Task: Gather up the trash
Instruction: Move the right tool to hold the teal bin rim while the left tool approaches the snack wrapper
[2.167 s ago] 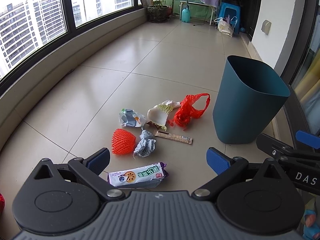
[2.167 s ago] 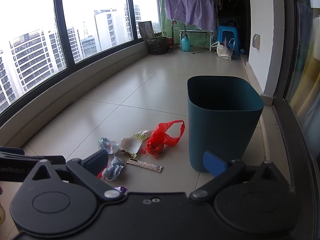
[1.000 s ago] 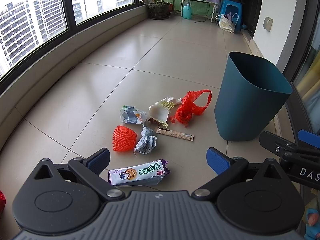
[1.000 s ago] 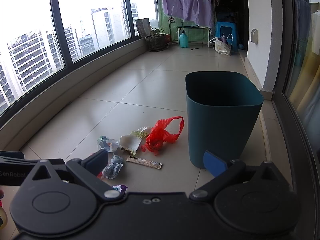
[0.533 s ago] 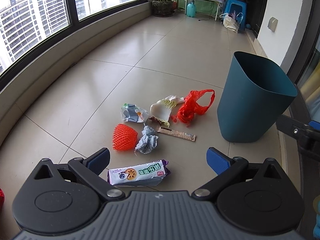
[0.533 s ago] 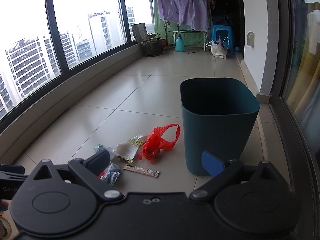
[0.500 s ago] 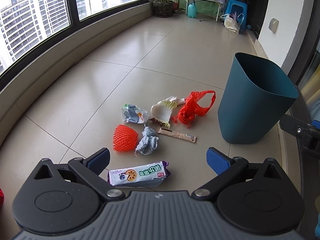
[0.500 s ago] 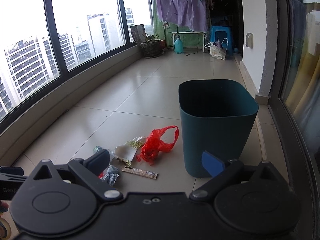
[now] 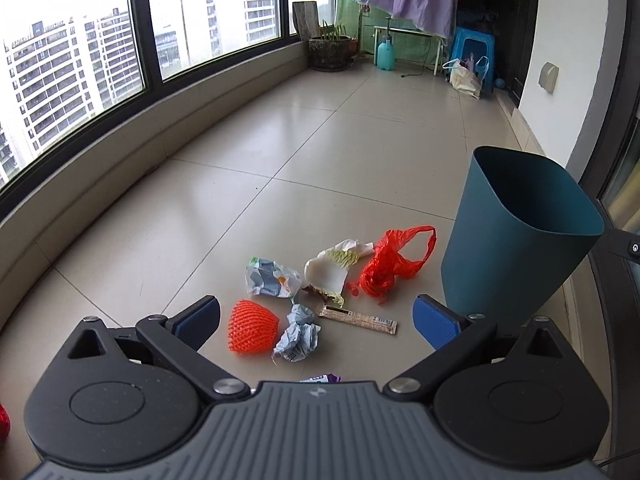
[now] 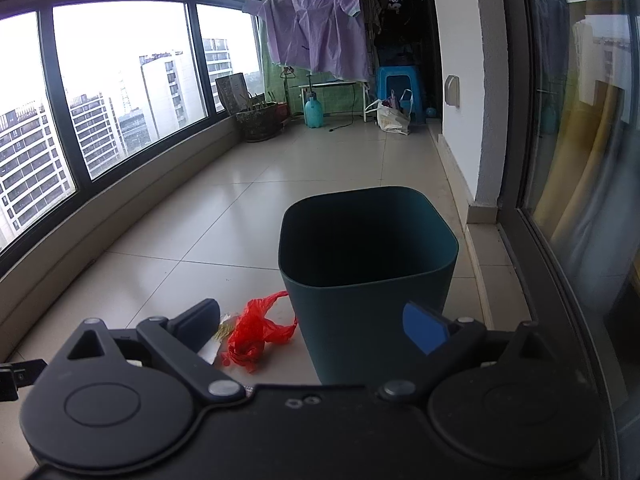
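Teal bin (image 10: 368, 276): upright, open-topped, rounded-square rim, directly ahead of the right gripper (image 10: 316, 322), ahead-right of the left gripper (image 9: 316, 318). Both grippers spread wide, holding nothing.
Red plastic bag (image 9: 390, 266): crumpled, handles loose, just left of the bin.
White-and-green wrapper (image 9: 332, 266): touching the bag's left.
Orange foam net (image 9: 253, 327): domed, between the left gripper's fingers, nearest its left pad.
Printed pouch (image 9: 272, 282): beyond the net.
Crumpled paper (image 9: 298, 336): beside the net.
Brown stick wrapper (image 9: 358, 320): flat.
Tiled floor (image 9: 280, 152): bare ahead; window ledge left, wall right.
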Motion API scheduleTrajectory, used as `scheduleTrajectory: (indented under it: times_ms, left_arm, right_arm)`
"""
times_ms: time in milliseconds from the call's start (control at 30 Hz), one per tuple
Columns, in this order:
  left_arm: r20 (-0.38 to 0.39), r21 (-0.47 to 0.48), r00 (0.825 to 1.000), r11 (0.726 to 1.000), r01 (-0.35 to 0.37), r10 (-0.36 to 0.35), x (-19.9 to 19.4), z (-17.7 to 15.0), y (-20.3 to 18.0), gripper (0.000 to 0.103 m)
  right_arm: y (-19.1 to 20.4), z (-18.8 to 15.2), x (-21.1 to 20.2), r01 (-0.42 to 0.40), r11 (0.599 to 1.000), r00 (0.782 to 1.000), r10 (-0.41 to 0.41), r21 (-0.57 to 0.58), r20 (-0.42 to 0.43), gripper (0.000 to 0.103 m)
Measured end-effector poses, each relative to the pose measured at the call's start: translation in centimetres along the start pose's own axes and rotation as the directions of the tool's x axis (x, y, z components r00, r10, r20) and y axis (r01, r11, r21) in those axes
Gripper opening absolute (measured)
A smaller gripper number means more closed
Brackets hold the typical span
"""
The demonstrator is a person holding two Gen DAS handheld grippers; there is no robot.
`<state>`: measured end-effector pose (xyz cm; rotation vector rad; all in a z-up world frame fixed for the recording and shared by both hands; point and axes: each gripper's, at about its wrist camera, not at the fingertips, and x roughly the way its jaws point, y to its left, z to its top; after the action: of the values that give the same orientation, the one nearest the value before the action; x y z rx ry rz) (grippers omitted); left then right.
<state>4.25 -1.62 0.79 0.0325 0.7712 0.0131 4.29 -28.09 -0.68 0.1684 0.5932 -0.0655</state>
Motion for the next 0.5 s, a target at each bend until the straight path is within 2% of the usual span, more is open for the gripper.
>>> scheduleTrajectory:
  times_ms: [67,167,267,500]
  left_arm:
    - [0.004,0.012,1.0,1.0,-0.001,0.001,-0.2,0.3,-0.3,0.103]
    - [-0.007,-0.005,0.999,0.999,0.037,-0.037,-0.5,0.9,-0.5,0.103]
    - [0.0,0.011,1.0,1.0,0.005,-0.005,-0.6,1.3,-1.7,0.103]
    - [-0.029,-0.062,0.999,0.998,-0.033,0.032,-0.8,2.5,-3.5,0.103]
  right_arm:
    - [-0.4,0.4,0.3,-0.009,1.0,1.0,0.009,0.006,0.0,0.098]
    - [-1.1,1.1,0.6,-0.014,1.0,1.0,0.015,-0.027,0.013,0.098]
    - [-2.0,1.9,1.0,-0.019,0.998,1.0,0.02,-0.06,0.013,0.098]
    - [-5.4,5.1,2.8,-0.021,0.996,1.0,0.021,-0.085,-0.011,0.095]
